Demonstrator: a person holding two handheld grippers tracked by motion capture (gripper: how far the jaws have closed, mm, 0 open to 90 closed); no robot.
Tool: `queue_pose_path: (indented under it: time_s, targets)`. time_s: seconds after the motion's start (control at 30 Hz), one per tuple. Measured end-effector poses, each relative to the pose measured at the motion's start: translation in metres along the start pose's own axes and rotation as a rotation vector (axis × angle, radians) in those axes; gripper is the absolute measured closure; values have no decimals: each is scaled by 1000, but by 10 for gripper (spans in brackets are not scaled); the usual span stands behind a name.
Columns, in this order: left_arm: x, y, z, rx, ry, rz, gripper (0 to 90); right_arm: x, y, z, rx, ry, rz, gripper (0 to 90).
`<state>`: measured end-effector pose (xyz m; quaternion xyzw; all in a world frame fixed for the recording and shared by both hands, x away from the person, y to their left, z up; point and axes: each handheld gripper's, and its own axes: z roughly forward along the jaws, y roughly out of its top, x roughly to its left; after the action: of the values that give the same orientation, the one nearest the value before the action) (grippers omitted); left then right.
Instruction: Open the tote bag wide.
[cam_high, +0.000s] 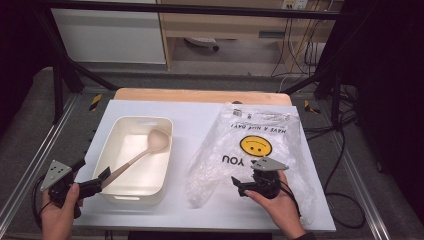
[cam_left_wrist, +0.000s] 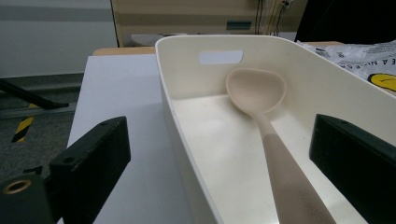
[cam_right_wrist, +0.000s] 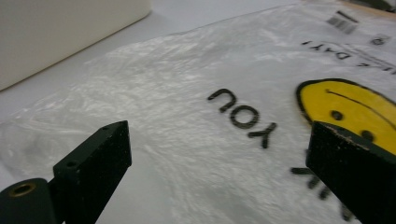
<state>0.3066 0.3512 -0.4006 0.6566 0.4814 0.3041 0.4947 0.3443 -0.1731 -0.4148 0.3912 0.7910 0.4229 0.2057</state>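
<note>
A white plastic basin (cam_high: 133, 197) sits on the left of the table with a beige ladle (cam_high: 150, 145) lying in it, bowl at the far end and handle over the near left corner. My left gripper (cam_high: 94, 174) is at that corner, open. In the left gripper view the basin's near wall (cam_left_wrist: 187, 154) and the ladle's handle (cam_left_wrist: 289, 186) lie between the wide jaws, untouched. A clear plastic bag (cam_high: 260, 130) with a yellow smiley face (cam_high: 255, 145) lies flat on the right. My right gripper (cam_high: 239, 186) hovers open over its near part, with the bag (cam_right_wrist: 187, 93) showing below it.
The table (cam_high: 200, 112) is covered by a white sheet, with a wooden edge (cam_high: 200, 95) at the far side. Metal frame rails run along both sides. Cables (cam_high: 345, 150) lie on the floor to the right. White sheet shows between basin and bag.
</note>
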Motion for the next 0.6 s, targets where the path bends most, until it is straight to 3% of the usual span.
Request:
queue_pose_path:
  time_s: [0.6]
  targets:
    - [2, 0, -1, 1, 7, -4, 48, 69, 9, 45, 74, 192, -68, 76]
